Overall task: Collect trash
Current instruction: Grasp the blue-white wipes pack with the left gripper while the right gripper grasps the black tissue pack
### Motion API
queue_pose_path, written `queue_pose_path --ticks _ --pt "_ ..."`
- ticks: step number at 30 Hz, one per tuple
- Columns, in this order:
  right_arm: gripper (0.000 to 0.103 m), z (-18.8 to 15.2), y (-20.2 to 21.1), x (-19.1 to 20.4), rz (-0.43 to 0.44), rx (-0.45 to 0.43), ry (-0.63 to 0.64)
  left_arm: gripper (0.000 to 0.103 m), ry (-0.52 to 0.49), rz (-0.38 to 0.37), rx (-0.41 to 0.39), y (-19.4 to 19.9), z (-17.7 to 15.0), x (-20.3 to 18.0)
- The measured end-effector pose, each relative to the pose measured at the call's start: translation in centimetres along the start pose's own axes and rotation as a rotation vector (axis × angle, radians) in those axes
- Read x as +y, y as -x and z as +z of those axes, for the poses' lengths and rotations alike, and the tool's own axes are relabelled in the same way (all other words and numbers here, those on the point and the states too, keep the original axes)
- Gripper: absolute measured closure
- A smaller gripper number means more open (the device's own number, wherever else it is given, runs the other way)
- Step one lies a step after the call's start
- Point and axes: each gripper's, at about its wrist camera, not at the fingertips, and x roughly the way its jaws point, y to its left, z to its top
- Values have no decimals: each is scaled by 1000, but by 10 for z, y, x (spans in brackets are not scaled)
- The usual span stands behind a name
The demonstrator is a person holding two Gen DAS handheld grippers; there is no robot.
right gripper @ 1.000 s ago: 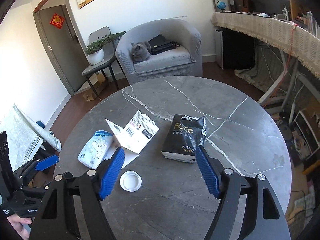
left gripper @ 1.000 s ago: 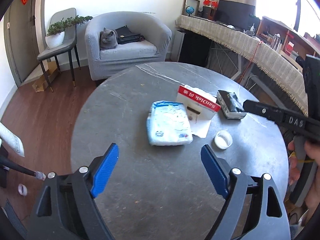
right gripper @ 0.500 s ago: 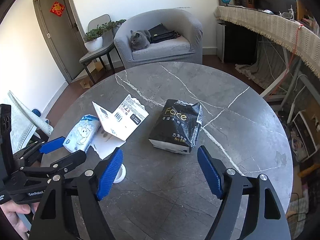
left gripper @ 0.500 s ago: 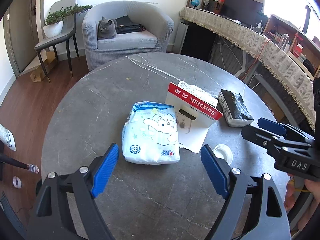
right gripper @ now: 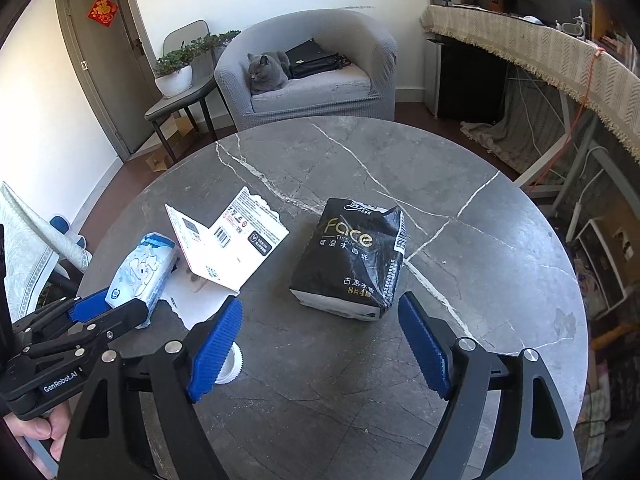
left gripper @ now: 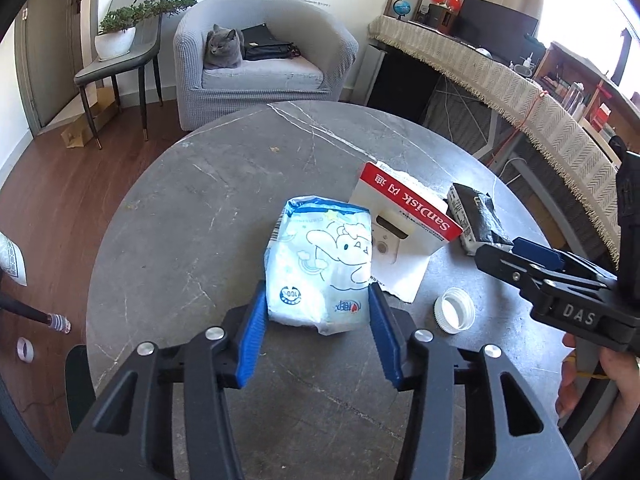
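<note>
Four pieces of trash lie on the round marble table (left gripper: 192, 208), and you are on the first: the pale blue tissue pack (left gripper: 320, 264). It sits near the table's middle on your side, soft and crinkled, printed with a cartoon elephant, its near end between the blue pads of your left gripper (left gripper: 318, 330). Those pads press against both sides of that end, so you look to be pinching the pack, though how firm the hold is cannot be told. By my reading the grasp step is nearly done; the next move calls for a straight lift, watching that the slack film does not slip out.

Just beside the pack, toward the armchair side and to its right, stands the folded SanDisk card (left gripper: 404, 220), its torn white flap touching or lying under the pack's edge, so lift clear of it. Right of the pack lies a white bottle cap (left gripper: 454, 310). Beyond the card rests the black Face tissue pack (right gripper: 352, 256), glossy and creased; your right gripper (right gripper: 320, 344) hovers spread wide just short of it, holding nothing
</note>
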Motion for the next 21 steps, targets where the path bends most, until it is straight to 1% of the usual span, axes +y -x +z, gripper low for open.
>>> queue_pose_path --ticks 3,6,14,21 --pt "22 2 -4 1 -11 5 -6 52 2 -1 -7 5 -1 5" --pt "22 2 -11 4 -34 15 -5 52 -1 -19 -16 11 -2 8" --pt "22 6 -20 6 -87 18 -11 52 -65 -44 -29 28 -9 3" --pt "22 14 -29 2 -120 29 -37 52 -100 -38 -50 43 -10 11"
